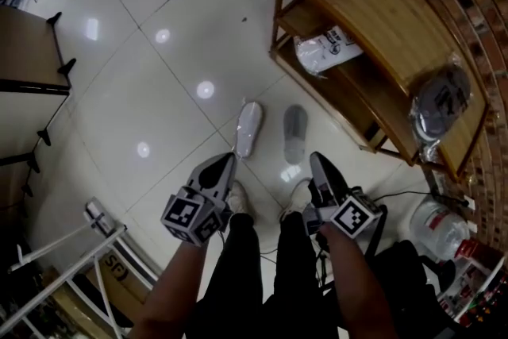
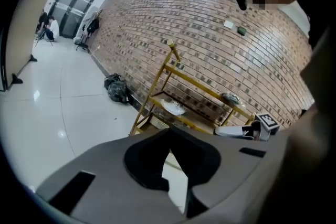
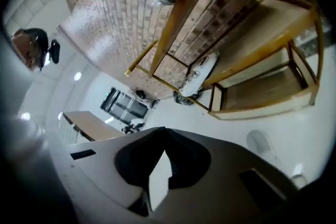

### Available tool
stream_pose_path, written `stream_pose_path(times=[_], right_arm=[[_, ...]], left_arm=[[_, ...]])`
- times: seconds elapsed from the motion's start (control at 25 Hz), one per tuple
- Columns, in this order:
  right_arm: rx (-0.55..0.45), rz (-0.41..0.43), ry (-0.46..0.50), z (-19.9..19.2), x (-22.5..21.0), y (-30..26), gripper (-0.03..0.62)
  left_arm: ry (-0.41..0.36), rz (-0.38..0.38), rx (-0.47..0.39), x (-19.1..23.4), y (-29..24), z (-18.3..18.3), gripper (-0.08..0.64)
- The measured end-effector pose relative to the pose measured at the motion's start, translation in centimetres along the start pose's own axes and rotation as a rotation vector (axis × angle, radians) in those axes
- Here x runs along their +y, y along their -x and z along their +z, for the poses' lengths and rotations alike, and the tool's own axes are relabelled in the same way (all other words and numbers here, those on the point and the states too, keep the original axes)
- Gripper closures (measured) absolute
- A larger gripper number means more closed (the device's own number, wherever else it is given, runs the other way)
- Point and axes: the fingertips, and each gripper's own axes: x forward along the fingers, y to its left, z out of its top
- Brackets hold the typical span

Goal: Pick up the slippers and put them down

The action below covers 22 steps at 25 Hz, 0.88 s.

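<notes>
Closed and empty, left gripper (image 1: 229,161) and right gripper (image 1: 317,161) hover over a flat white slipper (image 1: 248,129) and flat grey slipper (image 1: 294,133) lying side by side on pale floor tiles (image 1: 151,83). Put-down seems finished; regrasping would need reopened jaws.

Place: a large indoor hall, more a workroom or test space than a home.
Floor: glossy white tile floor (image 1: 159,75) with lamps mirrored in it.
Wall: a long bare brick wall (image 2: 210,23).
Furnishing: an open wooden shelf rack (image 1: 381,20) against the brick, a brown table (image 1: 28,52) at the side, and black stand legs (image 1: 48,119) beside it.
Far end: dark double doors (image 2: 76,5), with a seated person (image 2: 51,26) near them.
</notes>
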Motion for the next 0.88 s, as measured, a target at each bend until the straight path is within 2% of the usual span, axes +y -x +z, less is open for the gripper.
stream_pose_path(times=[0.2,0.32,0.44,0.56,0.76,0.88], right_arm=[[0.011,-0.018,0.288,1.2,1.6,-0.1,0.588],[0.027,-0.046,0.48,1.9,3.6,0.6,0.588],[0.025,-0.062,0.618,3.2,5.7,1.6,0.588],[0.005,-0.068,0.726,5.1,8.6,1.4,0.588],[-0.069,-0.083,0.867,9.3,16.0,2.0,0.588],[-0.116,-0.105,0.909,11.2,20.1,2.5,0.588]], left_arm=[[-0.084,-0.022,0.006,-1.0,-0.3,0.9,0.56],[-0.123,-0.039,-0.026,-2.1,0.1,3.0,0.56],[-0.156,-0.056,-0.045,-3.1,0.4,5.3,0.56],[-0.168,-0.055,-0.087,-3.9,0.7,9.0,0.56],[-0.218,-0.067,-0.176,-7.2,3.5,15.9,0.56],[-0.248,-0.065,-0.21,-9.1,5.6,19.0,0.56]])
